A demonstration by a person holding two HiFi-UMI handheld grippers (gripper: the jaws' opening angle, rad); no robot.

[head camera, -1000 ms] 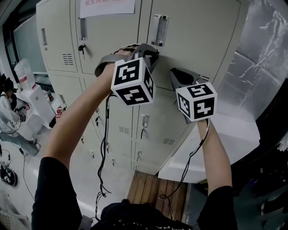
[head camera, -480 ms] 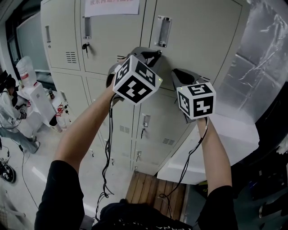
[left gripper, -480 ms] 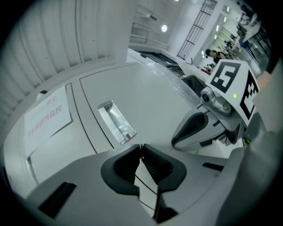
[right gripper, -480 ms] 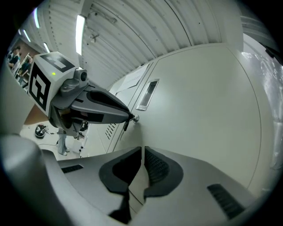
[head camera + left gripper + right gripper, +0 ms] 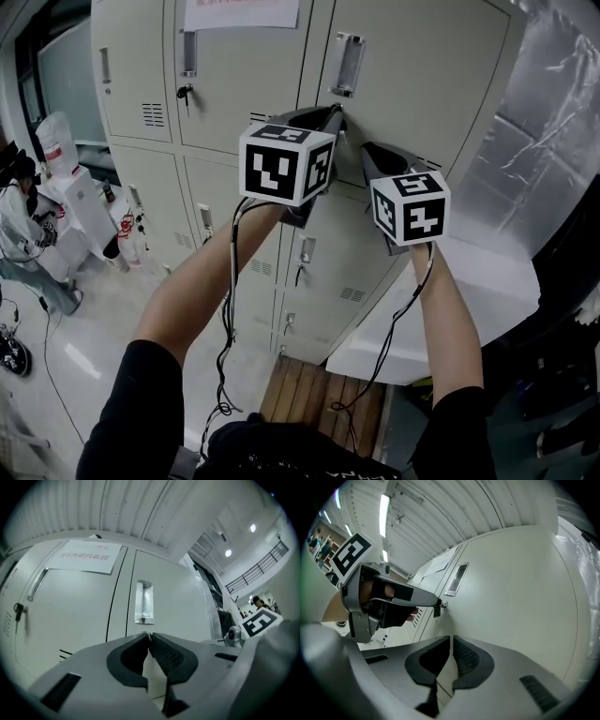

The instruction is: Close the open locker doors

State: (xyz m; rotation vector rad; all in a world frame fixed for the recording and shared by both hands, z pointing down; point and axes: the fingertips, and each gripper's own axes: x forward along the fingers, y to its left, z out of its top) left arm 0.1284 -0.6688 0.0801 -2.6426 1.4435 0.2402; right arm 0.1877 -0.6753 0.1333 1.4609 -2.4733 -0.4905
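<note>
Beige locker doors [image 5: 422,66] fill the head view, and all that I see lie flush with the cabinet front. My left gripper [image 5: 334,109] is shut, its tips touching the upper right door just under the metal handle [image 5: 344,64]. In the left gripper view the jaws [image 5: 148,634] meet below that handle [image 5: 144,603], with nothing seen between them. The right gripper view shows the left gripper's [image 5: 439,603] tip at a small lock with a hanging key [image 5: 436,612]. My right gripper [image 5: 367,147] hovers shut close to the same door, lower right; its jaws [image 5: 451,639] hold nothing.
A paper notice [image 5: 241,11] hangs on the neighbouring door, which has a key in its lock [image 5: 186,94]. Lower lockers [image 5: 309,272] carry keys too. A foil-wrapped wall [image 5: 539,122] and a white ledge [image 5: 487,281] lie right. A person [image 5: 19,225] and a water bottle [image 5: 54,145] are far left.
My left hand has rolled so its marker cube faces differently and sits a little higher and to the right, tips still at the door. The right gripper has stayed put.
</note>
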